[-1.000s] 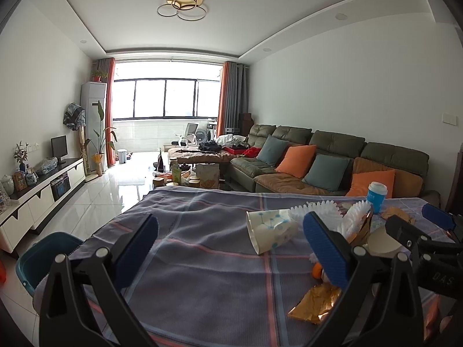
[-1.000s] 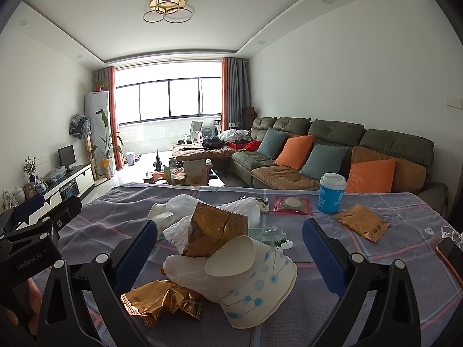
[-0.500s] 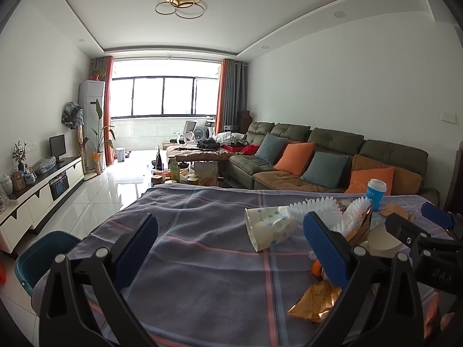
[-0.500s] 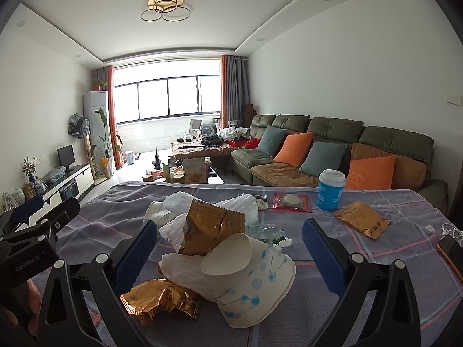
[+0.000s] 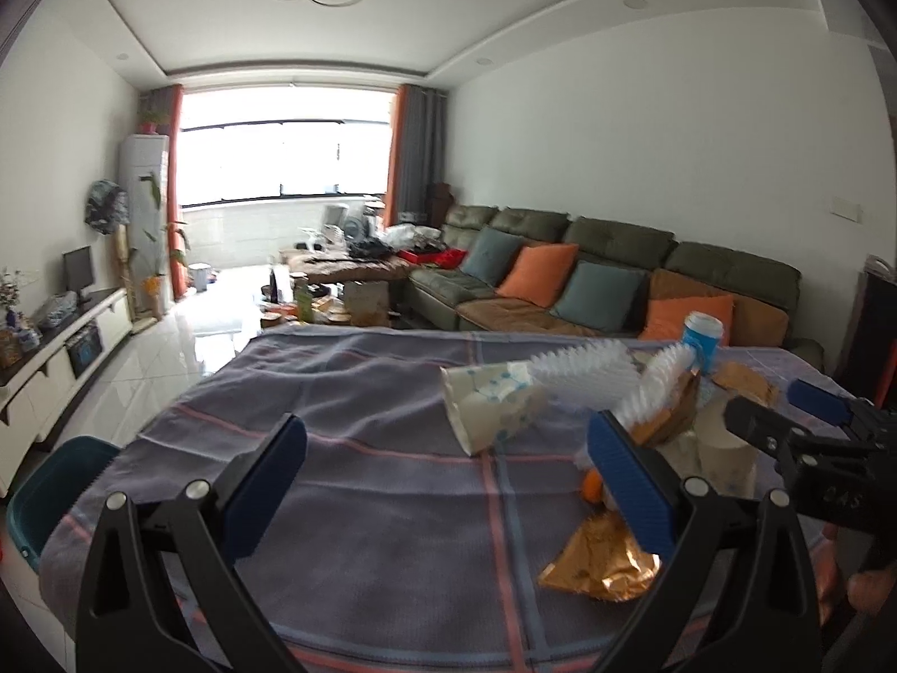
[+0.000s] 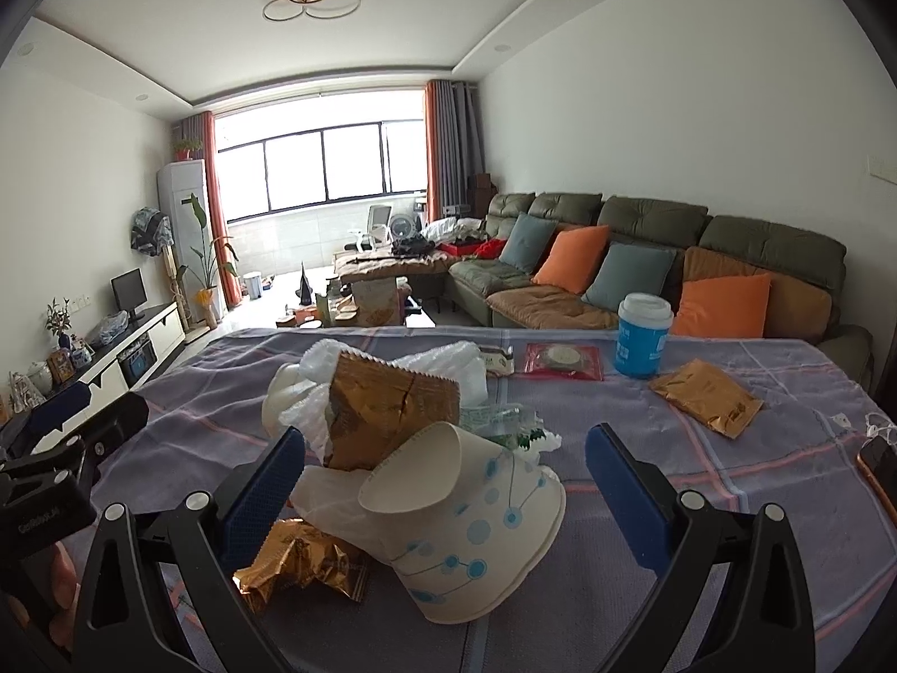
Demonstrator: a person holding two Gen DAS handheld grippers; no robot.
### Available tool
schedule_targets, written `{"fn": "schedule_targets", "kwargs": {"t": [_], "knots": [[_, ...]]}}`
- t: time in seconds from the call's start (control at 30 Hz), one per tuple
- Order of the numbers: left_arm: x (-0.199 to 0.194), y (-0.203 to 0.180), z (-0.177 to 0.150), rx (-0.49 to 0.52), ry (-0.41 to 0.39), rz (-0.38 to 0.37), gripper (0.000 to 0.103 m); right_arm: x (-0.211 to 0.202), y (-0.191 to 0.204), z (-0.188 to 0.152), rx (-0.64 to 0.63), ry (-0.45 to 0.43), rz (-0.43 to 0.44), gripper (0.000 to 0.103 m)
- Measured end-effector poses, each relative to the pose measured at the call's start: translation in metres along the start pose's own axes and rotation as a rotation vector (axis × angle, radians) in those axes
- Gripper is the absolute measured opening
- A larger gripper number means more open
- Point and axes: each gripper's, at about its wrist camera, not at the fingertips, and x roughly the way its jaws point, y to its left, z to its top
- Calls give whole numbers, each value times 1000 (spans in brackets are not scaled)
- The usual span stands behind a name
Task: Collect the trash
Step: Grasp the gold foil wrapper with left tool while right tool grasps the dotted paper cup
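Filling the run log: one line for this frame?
left gripper: open, empty | right gripper: open, around paper cup | trash on table

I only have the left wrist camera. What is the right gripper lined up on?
Observer: The right gripper is open, and a dotted paper cup lies on its side, framed between its fingers.
Operator: Anything by the blue cup that I'm missing?
Observer: A red packet lies flat just left of the blue cup.
Operator: Anything to steer clear of?
Observer: A phone lies near the table's right edge.
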Motion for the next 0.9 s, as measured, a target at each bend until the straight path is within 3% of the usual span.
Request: {"fn": "schedule_targets", "kwargs": {"t": [0.2,0.3,0.33,0.6,0.7,0.77,0.83,0.9], "knots": [[8,-18,-13,79,61,-143,100,11,-3,-3,8,62,34,98],[14,-29,-22,115,107,-229,98,16,-1,-5,-5,84,53,90],[16,-32,-25,125,126,-247,93,18,-1,-6,-7,91,60,86],[28,-50,-42,183,216,-349,81,19,-6,-9,12,129,74,69],[32,-57,-46,208,245,-377,71,19,-9,-10,23,137,83,61],[37,-61,-49,216,276,-391,59,18,-11,-10,36,140,95,54],[41,-62,-52,205,306,-410,40,17,-13,-8,46,140,103,51],[43,-61,-54,192,316,-426,29,14,-15,-6,48,131,107,50]]}}
